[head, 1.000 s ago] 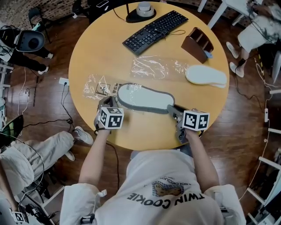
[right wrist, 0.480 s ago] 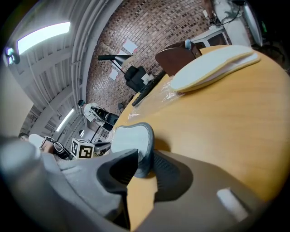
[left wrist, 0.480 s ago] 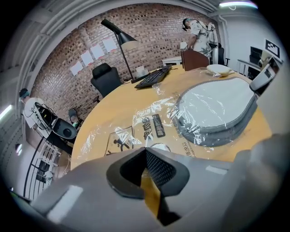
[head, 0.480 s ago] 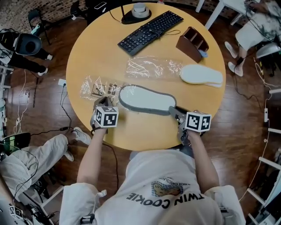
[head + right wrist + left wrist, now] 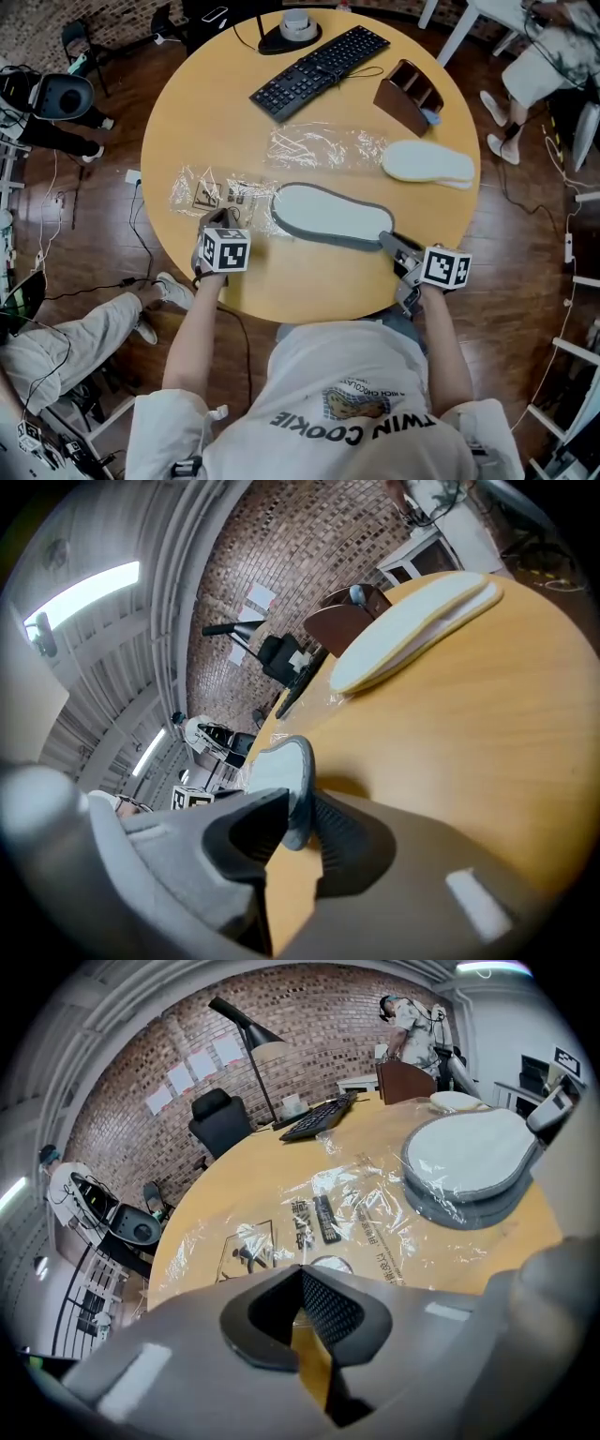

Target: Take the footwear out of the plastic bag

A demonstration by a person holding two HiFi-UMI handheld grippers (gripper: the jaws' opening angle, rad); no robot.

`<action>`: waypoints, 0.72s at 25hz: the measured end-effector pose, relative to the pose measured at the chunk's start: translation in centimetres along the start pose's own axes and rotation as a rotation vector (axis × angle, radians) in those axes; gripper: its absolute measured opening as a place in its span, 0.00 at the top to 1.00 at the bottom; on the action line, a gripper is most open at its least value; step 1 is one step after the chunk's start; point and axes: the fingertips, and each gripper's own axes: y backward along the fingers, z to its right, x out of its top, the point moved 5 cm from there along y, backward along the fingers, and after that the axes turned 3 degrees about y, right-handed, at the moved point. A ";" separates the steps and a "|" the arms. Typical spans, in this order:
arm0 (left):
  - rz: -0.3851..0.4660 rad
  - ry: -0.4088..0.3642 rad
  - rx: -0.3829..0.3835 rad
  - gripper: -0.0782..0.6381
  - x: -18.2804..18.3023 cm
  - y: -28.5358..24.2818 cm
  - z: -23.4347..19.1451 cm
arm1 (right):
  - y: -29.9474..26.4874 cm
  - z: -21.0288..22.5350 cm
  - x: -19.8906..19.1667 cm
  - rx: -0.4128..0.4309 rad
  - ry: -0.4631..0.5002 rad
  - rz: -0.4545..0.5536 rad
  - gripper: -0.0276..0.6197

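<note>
A printed clear plastic bag (image 5: 217,193) lies flat by the desk's (image 5: 309,281) left edge. The left claw (image 5: 221,219) is clenched on its near rim. The grey-soled white slipper (image 5: 333,217) lies mostly outside it, toe at the bag's mouth. The right claw (image 5: 388,243) is closing on its heel. Beyond lie an empty clear bag (image 5: 323,145), a cream slipper (image 5: 427,161) and a black keyboard (image 5: 319,61).

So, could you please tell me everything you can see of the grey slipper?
The grey slipper is long and flat, pale on top with a dark grey rim, soft-looking. It lies on the round table, one end in the mouth of the clear plastic bag; the right gripper pinches the other end, jaws closing.
</note>
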 end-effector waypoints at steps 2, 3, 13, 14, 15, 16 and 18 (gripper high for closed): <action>-0.001 0.000 -0.001 0.89 0.1 0.0 0.0 | 0.5 0.1 0.2 0.057 -0.039 0.024 0.84; -0.002 0.000 -0.001 0.89 0.0 0.0 0.0 | 0.9 0.0 0.2 0.075 -0.051 0.032 0.85; 0.001 -0.008 -0.008 0.89 -0.1 0.2 0.1 | 4.8 -1.5 1.3 0.219 -0.114 0.088 0.87; 0.002 -0.006 -0.009 0.89 -0.1 0.2 0.1 | 5.3 -1.6 1.5 0.237 -0.121 0.097 0.87; 0.004 -0.004 -0.011 0.89 -0.1 0.2 0.2 | 5.5 -1.8 1.7 0.257 -0.124 0.104 0.87; 0.005 -0.002 -0.011 0.89 -0.1 0.2 0.1 | 5.7 -2.1 1.9 0.278 -0.125 0.110 0.87; 0.005 -0.001 -0.009 0.89 -0.1 0.2 0.0 | 5.8 -2.8 2.2 0.318 -0.131 0.121 0.87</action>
